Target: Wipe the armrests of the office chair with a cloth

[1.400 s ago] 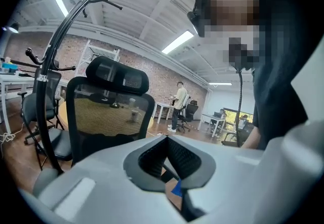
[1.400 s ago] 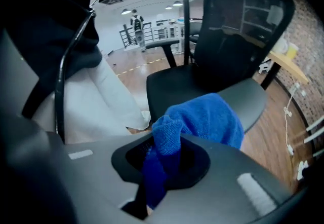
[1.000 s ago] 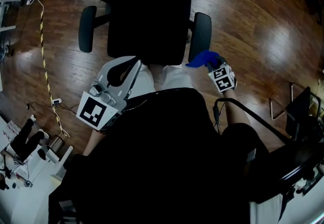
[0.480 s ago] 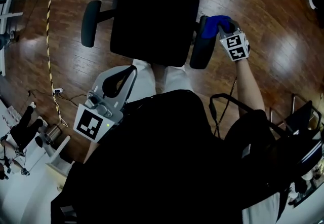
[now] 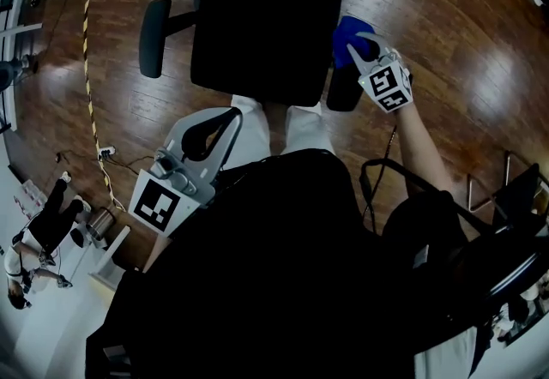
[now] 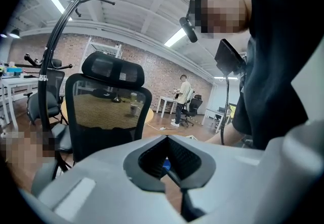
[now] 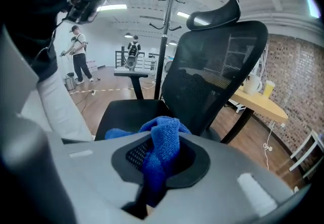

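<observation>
The black office chair (image 5: 257, 26) stands in front of me, its left armrest (image 5: 153, 37) bare. A blue cloth (image 5: 349, 34) lies on the far part of the right armrest (image 5: 343, 90), and my right gripper (image 5: 362, 48) is shut on it. In the right gripper view the cloth (image 7: 163, 143) bunches up between the jaws, with the seat (image 7: 129, 111) and mesh backrest (image 7: 212, 86) behind. My left gripper (image 5: 225, 120) hangs near my body, short of the seat, shut on nothing. The left gripper view faces the backrest (image 6: 109, 111) from behind its closed jaws.
Dark wooden floor (image 5: 446, 51) surrounds the chair. A yellow-black cable (image 5: 85, 69) runs down the left to a power strip (image 5: 104, 151). A metal frame (image 5: 506, 189) stands at the right. A coat stand (image 7: 167, 30) and a yellow table (image 7: 258, 104) are behind the chair.
My right gripper has carried the blue cloth from the near end of the right armrest to its far part. The left gripper has stayed about where it was.
</observation>
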`<state>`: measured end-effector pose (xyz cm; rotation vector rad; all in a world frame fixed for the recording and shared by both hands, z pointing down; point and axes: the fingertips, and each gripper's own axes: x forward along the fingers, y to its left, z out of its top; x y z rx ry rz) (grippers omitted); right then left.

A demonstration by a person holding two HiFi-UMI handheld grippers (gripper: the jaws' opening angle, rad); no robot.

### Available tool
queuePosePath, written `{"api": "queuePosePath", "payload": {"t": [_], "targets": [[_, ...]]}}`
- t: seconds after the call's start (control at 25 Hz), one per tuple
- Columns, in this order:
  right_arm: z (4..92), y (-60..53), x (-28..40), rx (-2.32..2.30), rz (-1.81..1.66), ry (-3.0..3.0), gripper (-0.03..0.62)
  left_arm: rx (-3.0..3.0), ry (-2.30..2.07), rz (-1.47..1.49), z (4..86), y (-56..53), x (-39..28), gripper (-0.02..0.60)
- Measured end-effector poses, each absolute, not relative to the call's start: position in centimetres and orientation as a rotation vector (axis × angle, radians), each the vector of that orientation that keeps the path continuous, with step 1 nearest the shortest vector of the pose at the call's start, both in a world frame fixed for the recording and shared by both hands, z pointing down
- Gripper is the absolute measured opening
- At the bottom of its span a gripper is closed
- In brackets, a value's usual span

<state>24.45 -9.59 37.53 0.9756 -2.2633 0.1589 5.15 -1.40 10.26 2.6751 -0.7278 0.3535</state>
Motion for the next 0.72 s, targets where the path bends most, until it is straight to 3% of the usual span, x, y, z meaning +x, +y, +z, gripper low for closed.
{"api": "queuePosePath", "payload": {"t": [0.44, 0.6, 0.72], "targets": [[37.0, 8.7, 16.9, 0.575, 0.327, -2.402, 0.041, 2.677, -0.639, 0.287, 9.5, -1.5, 6.3, 0.006], [37.3, 6.3, 19.0, 0.541, 0.216, -2.373, 0.041, 2.672, -0.633, 0.289, 9.7, -1.5, 7.1, 0.005], [37.4, -2.0, 23.4, 0.742, 0.171, -2.309, 0.041, 2.668, -0.644, 0.299, 9.7, -1.6, 7.0, 0.005]]}}
